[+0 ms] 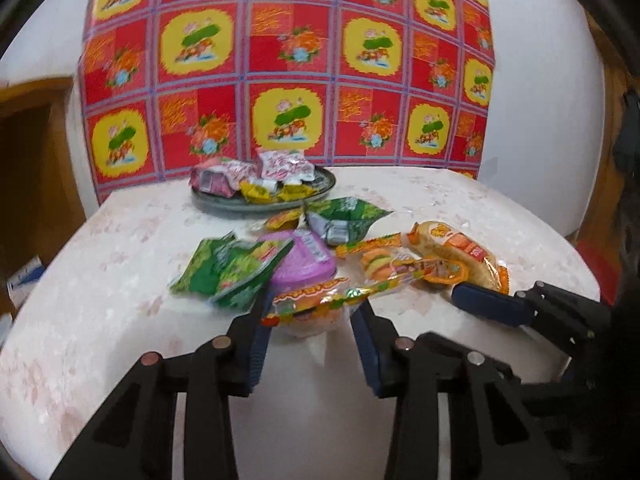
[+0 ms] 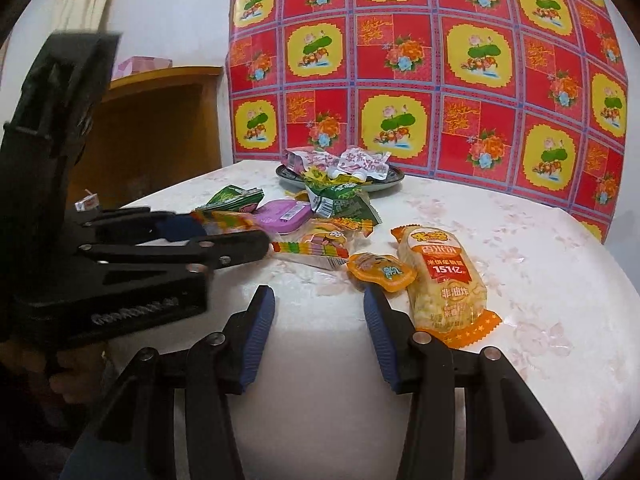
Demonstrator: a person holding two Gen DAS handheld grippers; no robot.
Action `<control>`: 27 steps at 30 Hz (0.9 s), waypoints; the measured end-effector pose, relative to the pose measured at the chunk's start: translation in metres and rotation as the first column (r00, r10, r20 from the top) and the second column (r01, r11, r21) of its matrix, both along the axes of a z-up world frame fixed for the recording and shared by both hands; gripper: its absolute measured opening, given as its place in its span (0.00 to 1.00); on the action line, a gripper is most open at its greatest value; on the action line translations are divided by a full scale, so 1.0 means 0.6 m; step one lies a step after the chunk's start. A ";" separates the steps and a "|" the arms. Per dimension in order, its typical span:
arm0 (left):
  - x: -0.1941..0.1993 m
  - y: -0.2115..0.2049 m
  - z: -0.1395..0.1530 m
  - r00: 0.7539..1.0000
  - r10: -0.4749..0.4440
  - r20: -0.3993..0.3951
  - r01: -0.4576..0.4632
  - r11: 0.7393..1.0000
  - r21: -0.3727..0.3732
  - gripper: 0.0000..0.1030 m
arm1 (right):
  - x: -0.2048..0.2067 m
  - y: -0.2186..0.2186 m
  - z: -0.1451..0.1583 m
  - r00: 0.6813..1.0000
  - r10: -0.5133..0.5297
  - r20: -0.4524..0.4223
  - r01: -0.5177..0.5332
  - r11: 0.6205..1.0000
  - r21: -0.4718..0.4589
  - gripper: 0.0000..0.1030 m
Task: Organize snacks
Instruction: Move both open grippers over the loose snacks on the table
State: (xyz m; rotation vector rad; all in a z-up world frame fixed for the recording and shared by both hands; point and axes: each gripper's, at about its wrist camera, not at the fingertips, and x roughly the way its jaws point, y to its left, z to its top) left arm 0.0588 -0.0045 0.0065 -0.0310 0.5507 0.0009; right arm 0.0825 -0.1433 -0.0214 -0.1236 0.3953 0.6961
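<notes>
A few wrapped snacks are already sitting on the plate (image 1: 320, 194) at the back of the counter (image 1: 120, 280), but most are still lying loose. The left gripper (image 1: 308, 312) is closing its fingers on a clear gummy pack (image 1: 308, 300) near the front. The right gripper (image 2: 320, 308) is hanging half-open and empty beside the rice cracker pack (image 2: 444, 280).

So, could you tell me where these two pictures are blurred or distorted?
Left wrist view: the wall cloth bulges from fisheye and the snack packets look soft. Right wrist view: the left gripper is smeared, while the rice cracker pack is sharp.
</notes>
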 end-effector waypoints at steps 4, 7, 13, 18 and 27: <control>-0.032 0.011 -0.003 0.999 0.038 0.024 -0.038 0.999 0.002 0.39 | 0.001 0.001 0.001 1.000 0.004 -0.002 -0.004 1.000 -0.010 0.47; -0.049 0.013 -0.007 0.998 0.035 0.044 -0.035 0.999 0.002 0.39 | 0.001 0.001 0.002 1.000 0.003 -0.002 -0.003 1.000 -0.009 0.47; -0.061 0.026 -0.014 0.994 0.083 0.069 -0.082 0.997 -0.017 0.39 | 0.010 0.000 0.008 0.998 0.010 -0.058 -0.010 1.000 -0.004 0.47; -0.064 0.049 -0.020 0.989 0.118 0.088 -0.114 0.992 -0.059 0.38 | 0.033 -0.016 0.042 0.990 0.048 -0.136 -0.031 0.992 0.123 0.47; -0.057 0.063 -0.024 0.988 0.124 0.095 -0.117 0.990 -0.077 0.38 | 0.073 0.078 0.084 0.994 -0.033 -0.100 0.022 0.993 -0.113 0.47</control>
